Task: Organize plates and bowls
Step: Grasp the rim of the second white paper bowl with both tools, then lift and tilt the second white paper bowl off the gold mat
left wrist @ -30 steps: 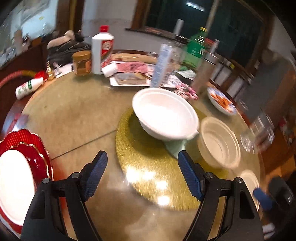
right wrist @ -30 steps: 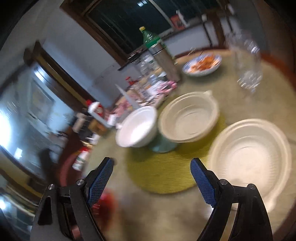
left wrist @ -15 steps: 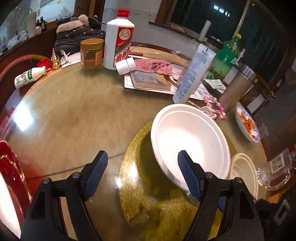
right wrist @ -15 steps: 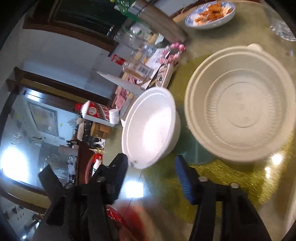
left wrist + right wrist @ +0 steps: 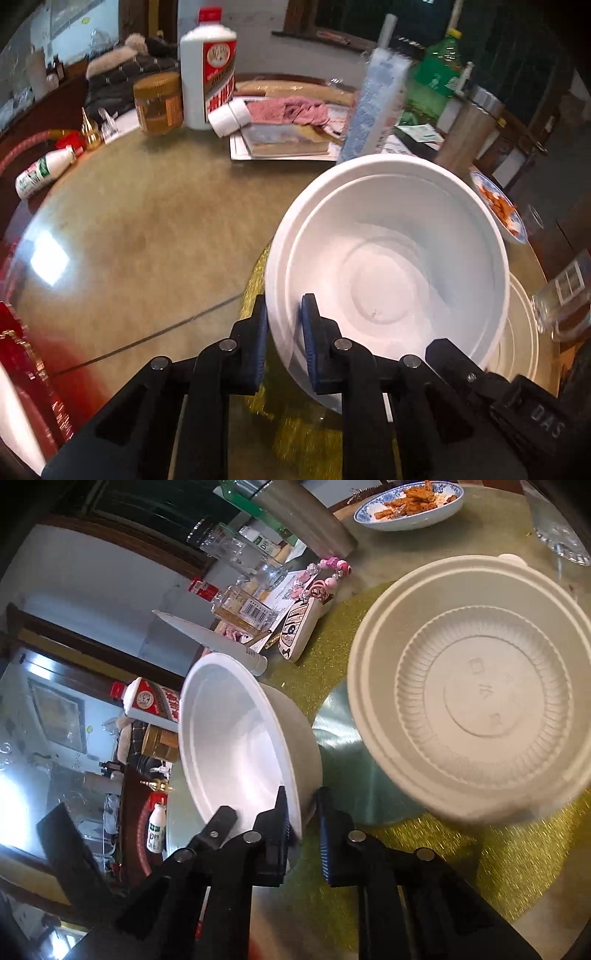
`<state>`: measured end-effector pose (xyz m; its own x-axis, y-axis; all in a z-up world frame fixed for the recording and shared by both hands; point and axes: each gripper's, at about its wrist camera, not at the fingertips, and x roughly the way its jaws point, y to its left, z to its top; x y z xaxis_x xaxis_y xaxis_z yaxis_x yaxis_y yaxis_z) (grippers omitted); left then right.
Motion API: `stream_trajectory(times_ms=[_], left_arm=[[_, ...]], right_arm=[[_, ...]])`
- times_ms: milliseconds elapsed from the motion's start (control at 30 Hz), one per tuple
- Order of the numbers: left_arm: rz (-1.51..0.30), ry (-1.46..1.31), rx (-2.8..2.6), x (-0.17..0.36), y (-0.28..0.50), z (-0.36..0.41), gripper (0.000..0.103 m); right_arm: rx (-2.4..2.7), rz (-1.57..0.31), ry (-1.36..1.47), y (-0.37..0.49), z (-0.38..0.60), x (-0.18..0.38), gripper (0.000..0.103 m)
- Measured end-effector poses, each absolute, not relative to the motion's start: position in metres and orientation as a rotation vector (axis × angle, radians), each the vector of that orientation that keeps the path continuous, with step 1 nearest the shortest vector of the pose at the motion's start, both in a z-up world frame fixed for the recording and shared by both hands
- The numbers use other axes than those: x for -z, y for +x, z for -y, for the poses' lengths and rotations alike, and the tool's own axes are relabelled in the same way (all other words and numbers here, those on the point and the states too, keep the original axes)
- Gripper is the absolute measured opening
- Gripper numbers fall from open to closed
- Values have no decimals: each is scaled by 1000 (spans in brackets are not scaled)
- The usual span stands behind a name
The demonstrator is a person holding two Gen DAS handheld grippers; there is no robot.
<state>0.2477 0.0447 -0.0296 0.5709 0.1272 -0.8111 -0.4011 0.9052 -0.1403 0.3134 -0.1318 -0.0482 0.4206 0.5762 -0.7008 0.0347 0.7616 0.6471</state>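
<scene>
White bowl (image 5: pixel 391 258) rim between both hand-held grippers' pads

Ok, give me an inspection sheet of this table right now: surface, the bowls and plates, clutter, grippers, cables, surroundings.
Surface: round glossy table with a gold glitter mat under the bowls.
Job's things: white bowl, tilted, gripped at its rim from two sides; cream ribbed bowl beside it; red plate at the table's left edge.
Clutter: white liquor bottle, peanut butter jar, pink cloth, green bottle, blue-rimmed dish of food.
Grippers: left gripper and right gripper have just been closing; both pinch the white bowl's rim.
Cables: nothing seen.
Surroundings: dark windows, wooden trim.
</scene>
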Motion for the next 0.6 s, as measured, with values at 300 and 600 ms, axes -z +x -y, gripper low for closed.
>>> stream_trajectory(times_ms=[300, 600], left_arm=[[-867, -269, -270, 19, 195, -26, 15], [-789, -236, -239, 16, 146, -10, 15]], right_arm=[[-376, -1053, 587, 257, 147, 39, 10], [-386, -987, 578, 204, 163, 35, 10]])
